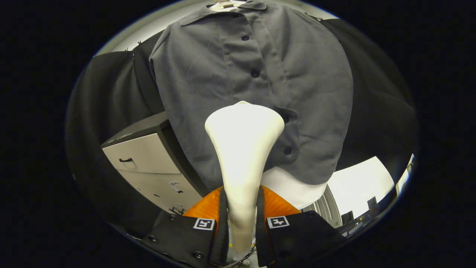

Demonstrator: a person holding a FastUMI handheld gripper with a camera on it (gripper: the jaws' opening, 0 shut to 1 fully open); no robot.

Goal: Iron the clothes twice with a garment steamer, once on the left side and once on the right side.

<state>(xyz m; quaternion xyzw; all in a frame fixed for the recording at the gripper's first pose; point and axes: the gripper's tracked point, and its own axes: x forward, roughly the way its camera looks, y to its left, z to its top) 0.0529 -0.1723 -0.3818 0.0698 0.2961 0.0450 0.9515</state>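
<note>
While the hand-held gripper (241, 223) clamps both fingers on the white handle of the garment steamer (243, 149), its flared head sits ahead of the fingers, against or just in front of the lower middle of the grey shirt (253, 85), near the button placket. Progress is a judgement call: nothing marks either side as steamed (no visible steam), so both passes may remain. Contact between head and cloth cannot be told, since the head's face points away. Shirt's hanger is cut off; a grey drawer cabinet (148, 167) stands beside the shirt.
</note>
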